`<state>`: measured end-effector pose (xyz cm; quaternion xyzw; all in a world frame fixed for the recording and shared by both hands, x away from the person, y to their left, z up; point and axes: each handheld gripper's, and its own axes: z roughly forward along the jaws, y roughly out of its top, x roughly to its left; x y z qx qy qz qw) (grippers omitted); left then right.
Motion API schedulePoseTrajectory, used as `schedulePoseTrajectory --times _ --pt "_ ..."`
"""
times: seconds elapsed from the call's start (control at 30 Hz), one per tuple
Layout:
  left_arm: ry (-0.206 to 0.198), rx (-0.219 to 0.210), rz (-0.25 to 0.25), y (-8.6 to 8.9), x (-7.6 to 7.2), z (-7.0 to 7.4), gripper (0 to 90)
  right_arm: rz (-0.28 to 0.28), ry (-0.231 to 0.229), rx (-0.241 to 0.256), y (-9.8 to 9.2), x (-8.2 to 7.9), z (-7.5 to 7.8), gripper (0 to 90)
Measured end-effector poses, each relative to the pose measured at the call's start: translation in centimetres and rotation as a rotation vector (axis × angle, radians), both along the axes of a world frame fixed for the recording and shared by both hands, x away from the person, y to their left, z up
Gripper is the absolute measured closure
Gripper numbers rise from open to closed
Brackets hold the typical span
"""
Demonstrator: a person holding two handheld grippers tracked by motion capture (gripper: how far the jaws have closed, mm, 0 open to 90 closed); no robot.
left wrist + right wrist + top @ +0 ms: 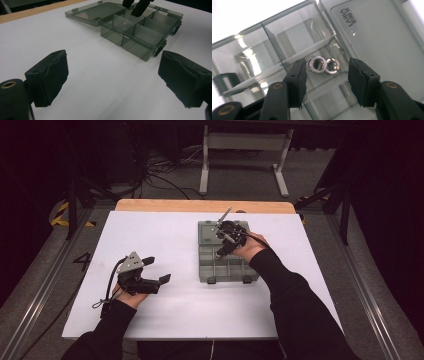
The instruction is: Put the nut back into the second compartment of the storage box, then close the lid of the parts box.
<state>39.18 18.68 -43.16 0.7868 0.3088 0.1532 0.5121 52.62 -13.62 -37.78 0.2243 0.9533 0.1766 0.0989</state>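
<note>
Nearest us, our left gripper (154, 269) rests on the white counter (165, 310), jaws spread wide and holding nothing, well apart from the box. Farther out, our right gripper (325, 75) hangs over the open grey compartment box (227, 267), its jaws parted on either side of 2 metal nuts (323, 65). The nuts lie touching each other in a compartment beside the hinge. Beyond them the clear lid (377, 37) lies flat.

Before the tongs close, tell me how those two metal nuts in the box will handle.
The nuts look smooth and shiny, so probably slippery between the pads. They are small and lie flat, touching, so one may slide away. The open right tongs straddle both.
</note>
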Motion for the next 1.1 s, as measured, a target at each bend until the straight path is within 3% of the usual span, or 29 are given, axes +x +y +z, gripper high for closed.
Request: schedulePoseTrajectory --times 0.17,0.47,0.73,0.83,0.9,0.97,1.0,1.1 --pt "-0.002 0.004 -0.005 -0.1 0.2 0.1 16.3 -0.014 -0.069 0.105 -2.4 -1.6 1.9 41.5" --pt "0.000 -0.003 -0.009 0.0 -0.1 0.3 21.8 -0.027 -0.132 0.237 -5.1 -3.7 3.4 30.7" --pt "0.024 -0.029 0.005 0.3 0.2 0.4 40.2 -0.043 -0.168 0.336 -7.7 -5.1 3.5 23.2" --pt "0.023 -0.032 0.030 0.4 0.3 0.6 53.6 -0.040 -0.159 0.354 -8.4 -5.2 3.2 19.6" --pt "0.011 -0.016 0.057 0.3 0.4 0.7 65.1 -0.044 -0.180 0.362 -8.8 -5.4 3.1 18.9" --pt "0.000 -0.004 0.074 0.1 0.5 0.8 77.2 -0.047 -0.192 0.375 -9.0 -5.6 3.0 20.5" --pt "-0.001 -0.003 0.084 -0.1 0.5 0.9 83.2 -0.043 -0.196 0.379 -9.2 -5.8 2.9 25.6" --pt "-0.008 0.000 0.100 -0.3 0.7 1.1 90.0 -0.009 -0.210 0.376 -9.5 -6.3 2.8 52.1"
